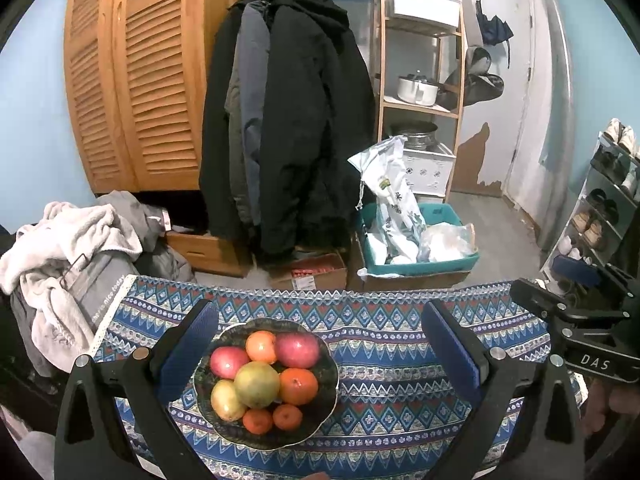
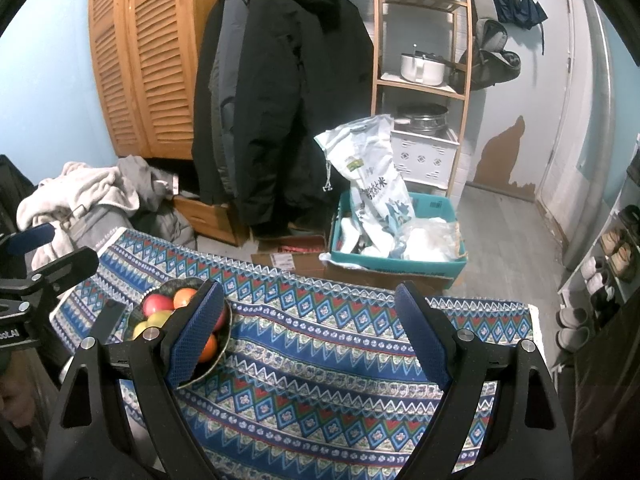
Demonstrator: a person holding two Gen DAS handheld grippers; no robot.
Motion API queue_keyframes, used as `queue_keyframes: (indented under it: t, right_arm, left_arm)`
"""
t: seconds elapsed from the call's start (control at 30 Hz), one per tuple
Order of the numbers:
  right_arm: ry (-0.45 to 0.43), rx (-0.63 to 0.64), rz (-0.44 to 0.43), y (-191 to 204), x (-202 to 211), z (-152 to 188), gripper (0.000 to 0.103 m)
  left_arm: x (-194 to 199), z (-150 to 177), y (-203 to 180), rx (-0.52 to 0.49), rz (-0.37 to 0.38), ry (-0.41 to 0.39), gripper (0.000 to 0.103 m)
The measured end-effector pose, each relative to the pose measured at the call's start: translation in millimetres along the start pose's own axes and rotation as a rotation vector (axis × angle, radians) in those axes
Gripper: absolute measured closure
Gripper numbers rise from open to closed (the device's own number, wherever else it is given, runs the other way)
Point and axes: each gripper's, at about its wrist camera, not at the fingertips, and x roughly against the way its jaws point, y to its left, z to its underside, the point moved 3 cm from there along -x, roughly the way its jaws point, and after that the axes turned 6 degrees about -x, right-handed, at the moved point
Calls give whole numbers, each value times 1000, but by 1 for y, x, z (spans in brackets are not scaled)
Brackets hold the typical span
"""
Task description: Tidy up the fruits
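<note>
Eight fruits (image 1: 257,384) in bowl (image 1: 328,396) | both grippers' fingers (image 1: 448,344) released, empty

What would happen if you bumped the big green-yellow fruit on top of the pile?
The green-yellow fruit is round and perched on other fruit, so it would probably roll off. The bowl looks shallow, so it might escape onto the tablecloth.

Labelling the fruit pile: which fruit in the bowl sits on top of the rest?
The big green-yellow fruit in the middle of the bowl. It rests on the fruits around it; the red and orange ones ring it lower down.
</note>
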Motion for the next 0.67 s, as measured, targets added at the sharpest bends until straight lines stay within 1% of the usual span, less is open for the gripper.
queue_keyframes:
  t: [0.3,0.5,0.67]
  right_arm:
    - [3,3,-1,-1,0,2,17]
    - [2,3,0,0,-1,2,17]
    - [6,5,1,-2,-1,4,17]
  left_arm:
    - [-4,0,1,6,3,10,1]
    - [-5,1,0,2,-7,12,1]
    - [-5,2,-3,-5,7,20,1]
